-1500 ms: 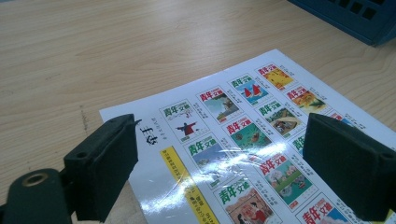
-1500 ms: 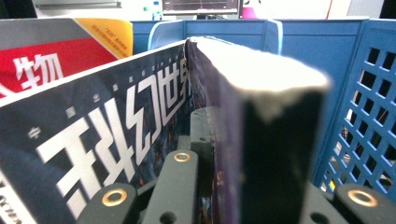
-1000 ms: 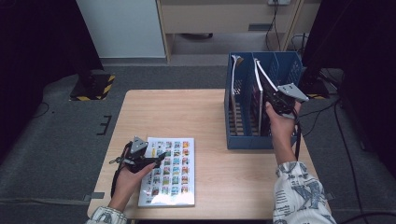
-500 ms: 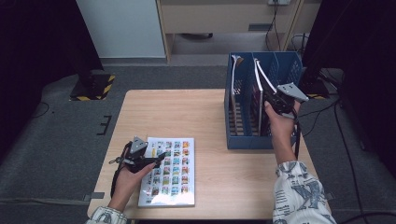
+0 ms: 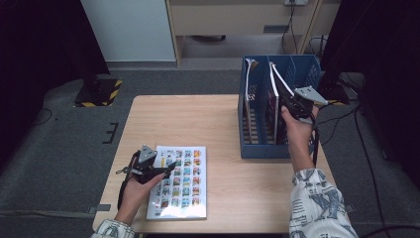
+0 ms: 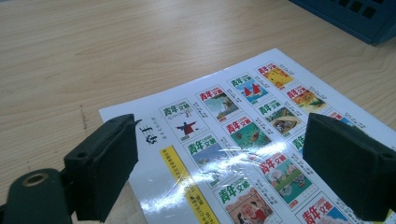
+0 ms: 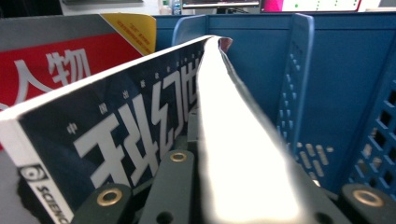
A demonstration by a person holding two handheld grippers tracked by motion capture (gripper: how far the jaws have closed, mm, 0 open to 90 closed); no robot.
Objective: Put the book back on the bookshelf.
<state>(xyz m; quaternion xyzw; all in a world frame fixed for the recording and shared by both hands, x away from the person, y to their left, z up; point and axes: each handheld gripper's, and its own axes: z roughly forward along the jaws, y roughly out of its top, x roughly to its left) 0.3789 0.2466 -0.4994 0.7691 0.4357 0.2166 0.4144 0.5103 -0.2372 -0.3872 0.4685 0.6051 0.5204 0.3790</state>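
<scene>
Compared with the earlier high view, little is changed: both hands are kept in place, and the jaws of the right gripper (image 5: 292, 105) have just been closing on the dark magazine (image 5: 275, 84).

At the left of the high view, the left gripper (image 5: 157, 172) is held over the left edge of the picture magazine (image 5: 181, 181), which lies flat near the front edge of the desk (image 5: 198, 119). In the left gripper view the gripper (image 6: 219, 163) is seen released, its jaws standing wide apart above the glossy cover (image 6: 243, 135) without touching it; the small cover pictures and printed titles are resolved here, which the high view renders as coloured squares.

At the right, the dark magazine is clenched by the right gripper above the middle compartment of the blue file rack (image 5: 257, 148), leaning against a divider. In the right gripper view the dark magazine (image 7: 140, 126) is shown tilted, with a red magazine (image 7: 51, 74) behind it and the rack's perforated walls (image 7: 299, 93) beyond.

The gripper's pads are hidden beneath the pages, and the bottom of the rack is cut off from sight.
</scene>
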